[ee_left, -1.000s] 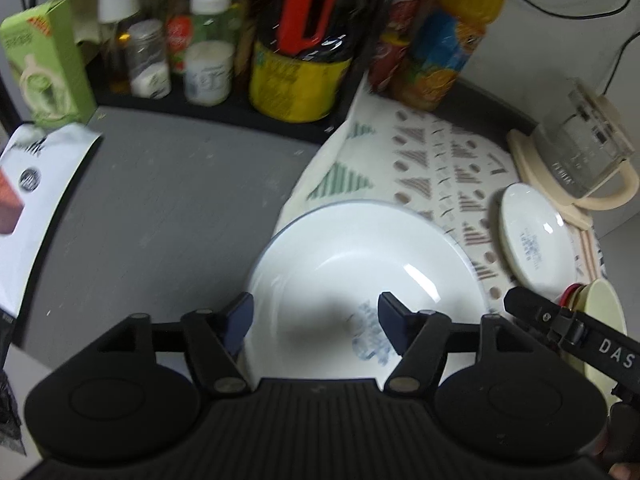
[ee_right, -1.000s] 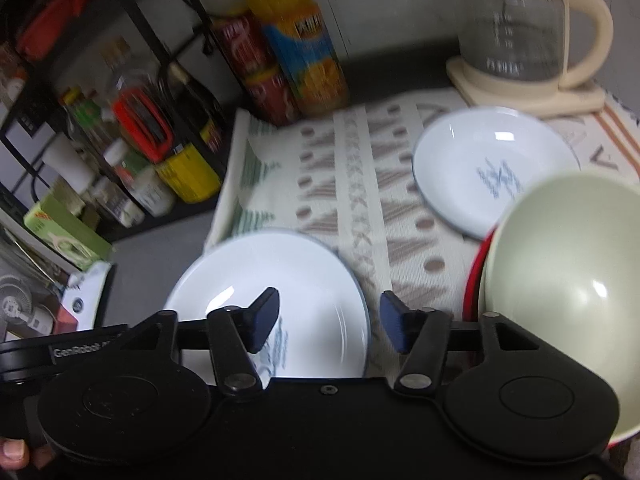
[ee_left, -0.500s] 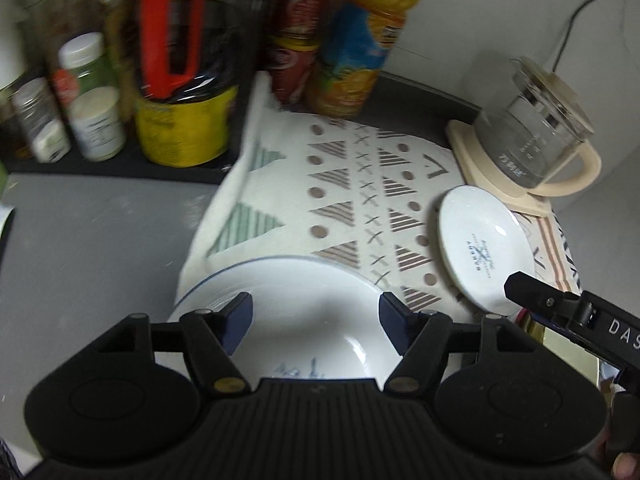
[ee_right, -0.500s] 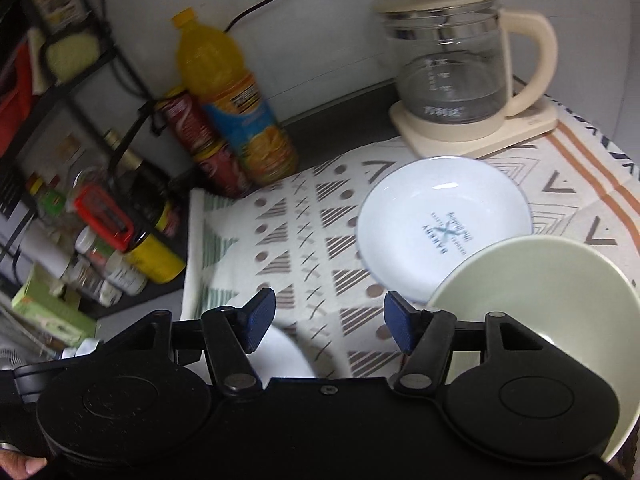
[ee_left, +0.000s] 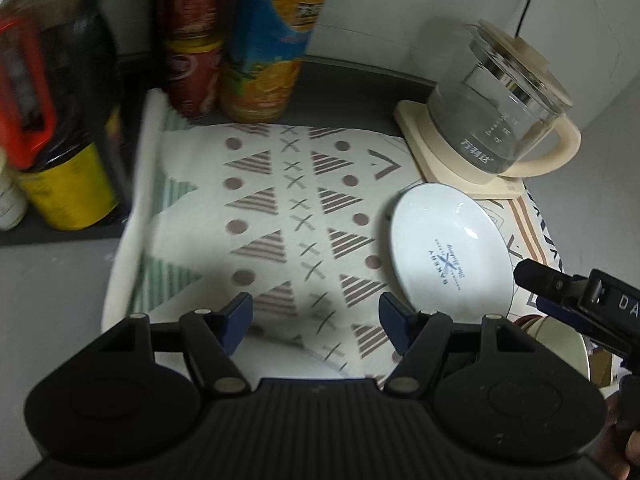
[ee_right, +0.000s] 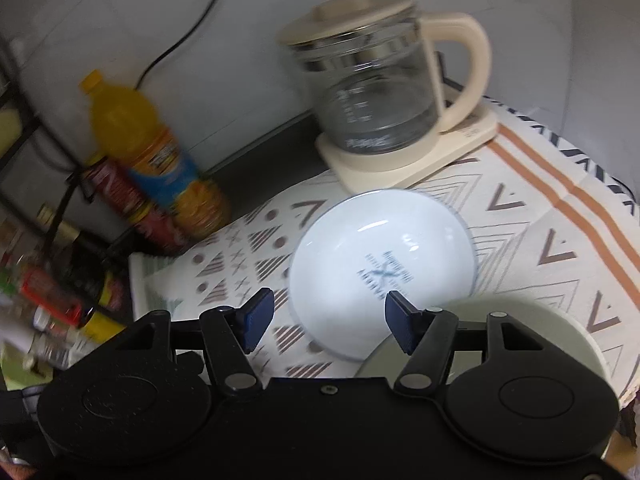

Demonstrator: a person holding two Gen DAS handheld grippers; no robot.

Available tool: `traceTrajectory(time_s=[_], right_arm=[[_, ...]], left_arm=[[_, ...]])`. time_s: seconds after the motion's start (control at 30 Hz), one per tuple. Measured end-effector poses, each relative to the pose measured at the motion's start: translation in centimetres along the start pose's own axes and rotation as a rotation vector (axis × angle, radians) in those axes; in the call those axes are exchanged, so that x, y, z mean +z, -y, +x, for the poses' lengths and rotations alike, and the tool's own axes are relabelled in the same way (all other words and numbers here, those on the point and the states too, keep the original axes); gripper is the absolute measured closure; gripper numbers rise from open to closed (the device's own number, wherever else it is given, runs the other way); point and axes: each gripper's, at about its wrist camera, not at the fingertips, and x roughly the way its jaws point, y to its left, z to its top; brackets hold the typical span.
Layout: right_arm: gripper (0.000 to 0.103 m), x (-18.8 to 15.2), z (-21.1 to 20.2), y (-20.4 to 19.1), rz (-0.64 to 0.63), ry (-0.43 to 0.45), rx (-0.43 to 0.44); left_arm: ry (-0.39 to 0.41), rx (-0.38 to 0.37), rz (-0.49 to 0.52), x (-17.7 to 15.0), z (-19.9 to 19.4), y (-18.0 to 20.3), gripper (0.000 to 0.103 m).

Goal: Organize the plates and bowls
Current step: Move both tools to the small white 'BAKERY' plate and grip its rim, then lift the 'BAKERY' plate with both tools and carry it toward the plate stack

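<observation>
Each claw, left claw (ee_left: 316, 322) and right claw (ee_right: 329, 320), is matte black plastic with a ribbed body, two round side housings, silver pivot pins, and dark blue pads (ee_left: 239, 316) on its fingertips; one side bears white lettering.

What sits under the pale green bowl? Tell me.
A red rim peeks out beneath the pale green bowl, apparently another dish. The bowl covers the rest.
</observation>
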Motion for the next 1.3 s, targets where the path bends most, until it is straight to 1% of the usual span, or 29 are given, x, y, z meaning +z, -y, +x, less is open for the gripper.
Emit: traceTrajectory(time_s=[0.13,0.27,0.5,0.7,0.83,0.93,0.97,1.0,1.03,1.07,1.1,1.2,1.27,1.3], right_arm=[[0.042,1.2,1.0,1.4,0.042,-0.01,-0.067],[0.042,2.6,2.5,3.0,0.085,-0.042,-0.116],[0.042,4.1,5.4,4.9,0.127,-0.136,-0.193],[0.042,4.5,7.9,5.9,0.127,-0.226,-0.222],[0.044,4.8,9.3,6.8,0.149,-0.273,-0.219],[0.05,5.0,10.2,7.3,0.164,-0.309,-0.217],[0.055,5.0,10.5,7.4,0.173,-0.323,-0.214],[0.06,5.0,10.7,7.5,0.18,-0.337,-0.207],[0.063,5.0,11.0,7.5,0.176,-0.353,-0.202],[0.069,5.0,11.3,7.5,0.165,-0.374,-0.203],[0.069,5.0,11.5,7.3,0.152,-0.39,-0.207],[0.069,5.1,11.7,7.2,0.14,-0.413,-0.206],[0.069,5.2,11.8,7.4,0.146,-0.421,-0.199],[0.069,5.2,11.8,7.5,0.146,-0.424,-0.195]], left_arm=[[-0.01,-0.021,0.021,1.3,1.4,0.8,0.035],[-0.036,-0.043,0.021,2.5,3.1,1.2,0.035],[-0.068,-0.055,0.016,4.0,6.1,1.8,0.035],[-0.116,-0.067,-0.002,4.3,8.5,2.2,0.036],[-0.156,-0.086,0.004,4.2,10.0,2.8,0.037],[-0.185,-0.088,0.009,4.3,11.1,3.1,0.039],[-0.193,-0.087,0.01,4.4,11.5,3.2,0.039],[-0.183,-0.086,0.017,4.4,11.6,3.4,0.039],[-0.178,-0.084,0.03,4.5,11.6,3.7,0.04],[-0.181,-0.089,0.039,4.6,11.8,3.9,0.043],[-0.182,-0.092,0.04,4.7,11.9,4.1,0.043],[-0.184,-0.1,0.042,4.9,12.1,4.5,0.054],[-0.194,-0.112,0.038,4.8,12.3,4.6,0.066],[-0.197,-0.116,0.034,4.8,12.3,4.6,0.068]])
